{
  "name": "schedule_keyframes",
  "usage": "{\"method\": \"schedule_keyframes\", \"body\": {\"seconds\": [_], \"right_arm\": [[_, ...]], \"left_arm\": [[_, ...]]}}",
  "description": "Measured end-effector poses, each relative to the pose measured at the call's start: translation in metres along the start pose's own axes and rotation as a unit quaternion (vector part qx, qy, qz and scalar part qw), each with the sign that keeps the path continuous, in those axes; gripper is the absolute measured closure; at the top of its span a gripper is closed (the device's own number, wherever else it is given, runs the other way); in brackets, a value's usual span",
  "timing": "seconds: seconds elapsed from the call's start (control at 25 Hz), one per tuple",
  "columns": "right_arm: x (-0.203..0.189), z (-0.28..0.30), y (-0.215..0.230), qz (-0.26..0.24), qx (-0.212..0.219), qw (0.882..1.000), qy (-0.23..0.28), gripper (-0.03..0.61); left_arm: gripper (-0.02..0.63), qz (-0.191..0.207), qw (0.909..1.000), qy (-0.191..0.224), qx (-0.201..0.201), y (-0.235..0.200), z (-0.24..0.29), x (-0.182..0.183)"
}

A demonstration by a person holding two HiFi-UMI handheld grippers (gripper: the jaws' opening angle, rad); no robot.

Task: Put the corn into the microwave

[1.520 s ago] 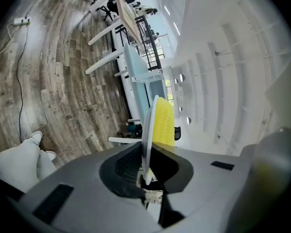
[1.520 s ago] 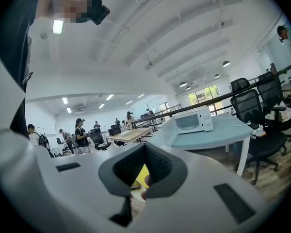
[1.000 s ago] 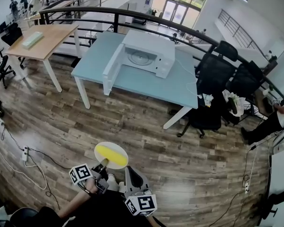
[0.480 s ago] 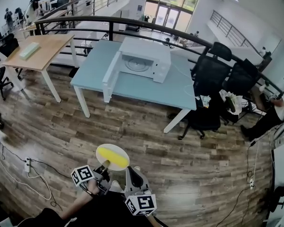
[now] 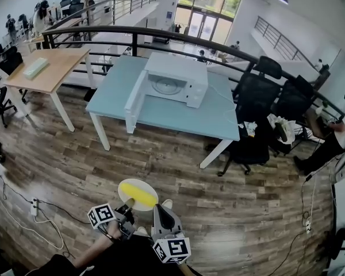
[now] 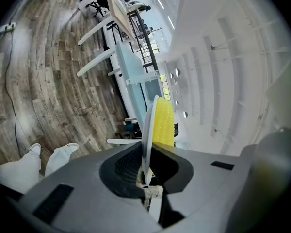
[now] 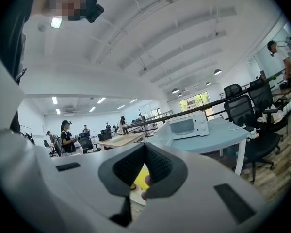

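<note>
A yellow corn cob (image 5: pixel 140 194) lies on a small white plate (image 5: pixel 126 184) over the wooden floor. My left gripper (image 5: pixel 128 203) is shut on the plate's near rim; in the left gripper view the plate (image 6: pixel 146 128) stands edge-on between the pads with the corn (image 6: pixel 163 124) beside it. Just right of the plate, my right gripper (image 5: pixel 160 208) is shut and holds nothing. The white microwave (image 5: pixel 176 78) stands far ahead on a pale blue table (image 5: pixel 178 112), its door (image 5: pixel 134 94) swung open to the left. It also shows in the right gripper view, microwave (image 7: pixel 186 124).
A wooden desk (image 5: pixel 46 68) stands to the left of the blue table. Black office chairs (image 5: pixel 259 96) crowd its right end, and a black railing (image 5: pixel 103 32) runs behind it. Cables and a power strip (image 5: pixel 33 207) lie on the floor at left. A person (image 5: pixel 339 134) sits at far right.
Both grippers and the plate with corn have moved a little forward toward the blue table. The left grip on the plate is unchanged and the right jaws stay shut.
</note>
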State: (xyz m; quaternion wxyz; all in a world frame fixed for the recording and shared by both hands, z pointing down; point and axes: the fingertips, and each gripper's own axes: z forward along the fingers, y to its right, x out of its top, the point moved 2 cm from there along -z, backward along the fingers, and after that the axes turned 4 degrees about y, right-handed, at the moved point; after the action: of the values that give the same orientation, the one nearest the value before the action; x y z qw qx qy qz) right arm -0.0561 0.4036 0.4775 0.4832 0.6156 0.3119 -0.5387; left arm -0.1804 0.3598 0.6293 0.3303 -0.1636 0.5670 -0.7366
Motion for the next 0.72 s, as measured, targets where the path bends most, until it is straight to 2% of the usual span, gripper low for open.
{"method": "schedule_keyframes", "body": {"seconds": [0.72], "right_arm": [[0.007, 0.053, 0.042, -0.002, -0.010, 1.000, -0.014, 0.569]], "left_arm": [[0.585, 0.002, 1.0000, -0.010, 0.001, 0.007, 0.058, 0.022]]}}
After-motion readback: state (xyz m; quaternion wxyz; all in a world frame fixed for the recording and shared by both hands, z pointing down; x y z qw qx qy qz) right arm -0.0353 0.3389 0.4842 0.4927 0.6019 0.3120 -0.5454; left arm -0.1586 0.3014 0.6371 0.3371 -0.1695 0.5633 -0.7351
